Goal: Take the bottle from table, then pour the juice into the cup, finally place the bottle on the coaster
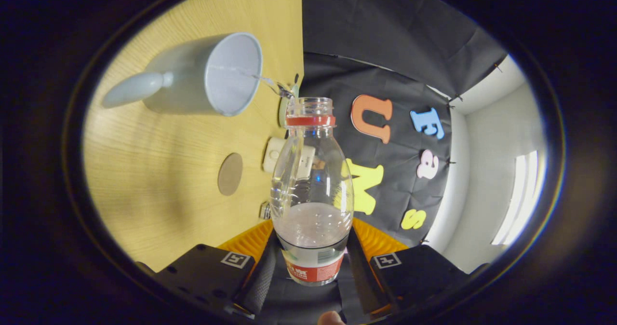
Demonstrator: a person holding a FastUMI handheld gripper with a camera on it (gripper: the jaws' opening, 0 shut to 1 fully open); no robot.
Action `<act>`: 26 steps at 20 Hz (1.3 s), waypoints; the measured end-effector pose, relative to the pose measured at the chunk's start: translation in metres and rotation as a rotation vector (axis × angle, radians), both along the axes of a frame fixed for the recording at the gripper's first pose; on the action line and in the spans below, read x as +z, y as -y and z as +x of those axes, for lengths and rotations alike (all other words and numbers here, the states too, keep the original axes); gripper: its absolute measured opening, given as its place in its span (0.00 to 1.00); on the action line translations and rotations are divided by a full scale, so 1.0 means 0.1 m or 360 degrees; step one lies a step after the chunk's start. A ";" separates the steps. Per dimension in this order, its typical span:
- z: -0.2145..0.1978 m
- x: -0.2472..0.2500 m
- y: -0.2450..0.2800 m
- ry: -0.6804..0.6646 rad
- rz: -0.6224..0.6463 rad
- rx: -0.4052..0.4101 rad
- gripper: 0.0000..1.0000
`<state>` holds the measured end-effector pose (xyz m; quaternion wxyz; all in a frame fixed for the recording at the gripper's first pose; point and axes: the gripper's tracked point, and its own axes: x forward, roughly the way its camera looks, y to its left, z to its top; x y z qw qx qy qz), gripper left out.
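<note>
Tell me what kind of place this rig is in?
Likely a staged recording booth, not a home: black cloth wall behind a wooden table, with just a cup, a coaster and the bottle clamped in the gripper.

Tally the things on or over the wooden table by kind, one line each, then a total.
Bottle, uncapped, held between the tool fingers, pouring: 1
Cup with handle: 1
Round coaster: 1
Small white device beyond the bottle: 1
Total: 4

wooden table (159, 190) | black cloth wall (385, 35) | white wall (482, 180) — bright window (518, 195)
</note>
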<state>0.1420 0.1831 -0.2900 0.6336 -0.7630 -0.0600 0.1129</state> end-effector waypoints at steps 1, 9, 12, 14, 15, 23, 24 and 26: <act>-0.01 0.01 0.00 0.0002 -0.0006 0.0000 0.78; -0.03 0.03 -0.01 0.0012 -0.0040 0.0005 0.78; -0.04 0.06 -0.01 0.0018 -0.0048 0.0013 0.78; -0.06 0.08 -0.02 0.0022 -0.0047 0.0024 0.78; -0.06 0.09 -0.04 0.0027 -0.0047 0.0029 0.78; -0.05 0.13 -0.06 0.0044 -0.0085 0.0045 0.78; -0.06 0.14 -0.06 0.0048 -0.0098 0.0046 0.78; -0.07 0.14 -0.07 0.0047 -0.0110 0.0049 0.78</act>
